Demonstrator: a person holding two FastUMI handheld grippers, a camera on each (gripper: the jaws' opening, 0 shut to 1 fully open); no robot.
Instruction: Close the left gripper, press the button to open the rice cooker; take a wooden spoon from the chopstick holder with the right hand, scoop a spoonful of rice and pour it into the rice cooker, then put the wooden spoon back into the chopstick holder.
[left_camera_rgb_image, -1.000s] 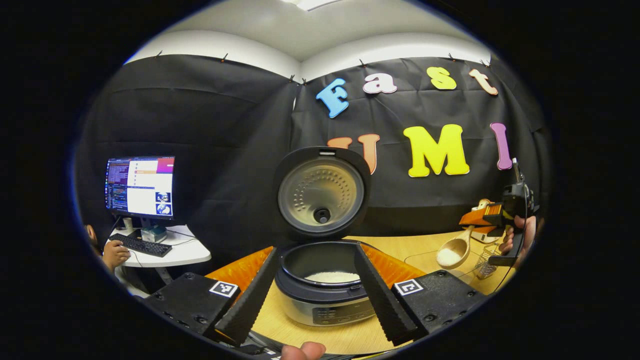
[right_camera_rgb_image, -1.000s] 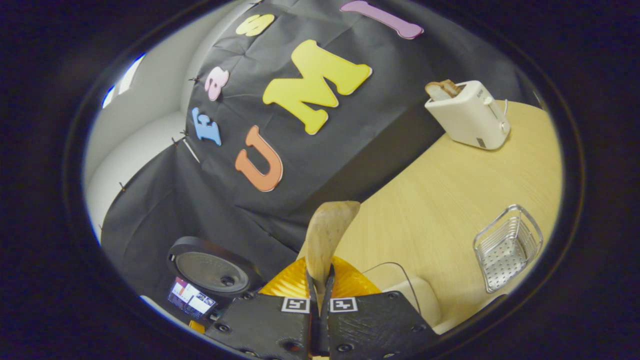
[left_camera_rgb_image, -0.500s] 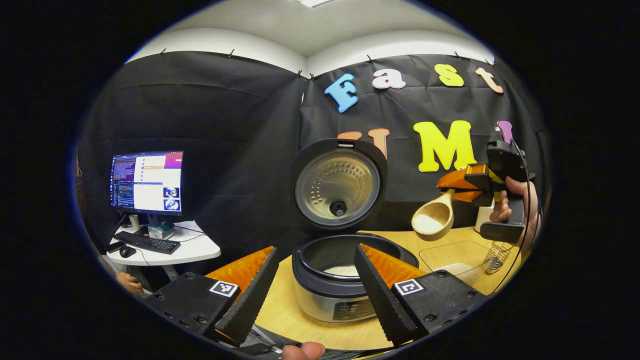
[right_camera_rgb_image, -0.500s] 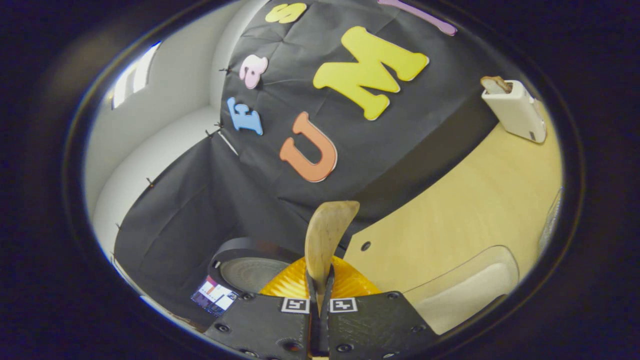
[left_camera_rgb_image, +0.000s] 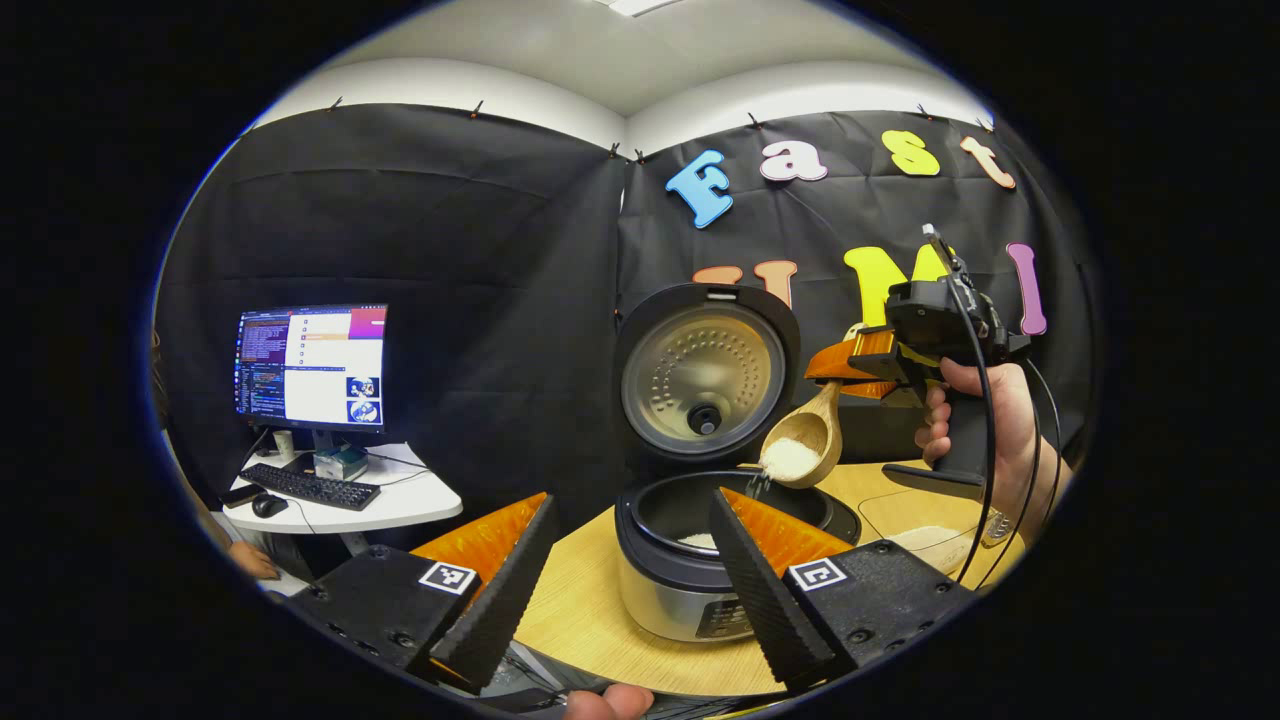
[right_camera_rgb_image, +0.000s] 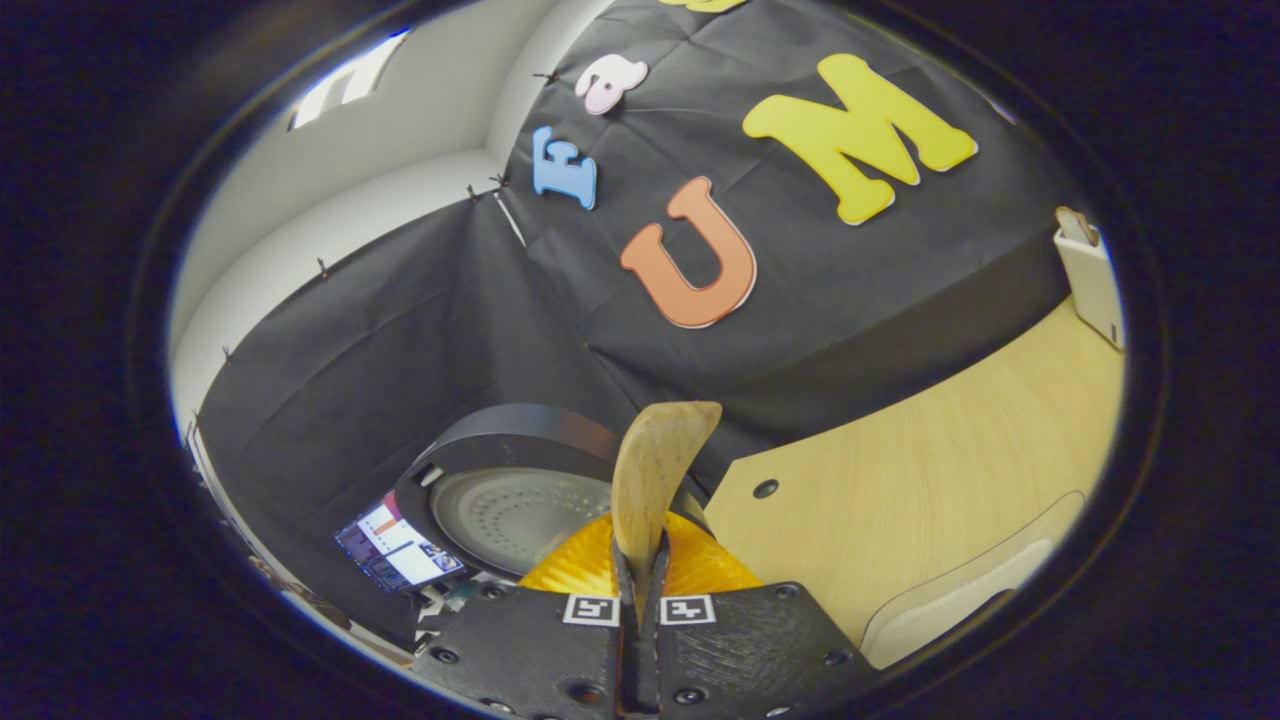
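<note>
Rice cooker: on the desk at 6 o'clock of the left gripper view, between the left gripper's spread fingers; round, dark rim, silvery body with a front panel; a low white layer of rice in the dark pot.
Lid: raised upright behind the pot; metal inner plate, dimpled, with a dark centre knob; also seen at 7 o'clock of the right gripper view.
Wooden spoon: pale wood, deep round bowl heaped with white rice; tilted above the pot's right rim, grains falling from its lip.
Right gripper: clenched on the spoon handle, a hand around its grip; seen from its own camera, both fingers pressed on the handle.
Left gripper: released, grasping nothing.
Tray: clear, at 4 o'clock, rice inside.
Monitor: lit, at 9 o'clock.
</note>
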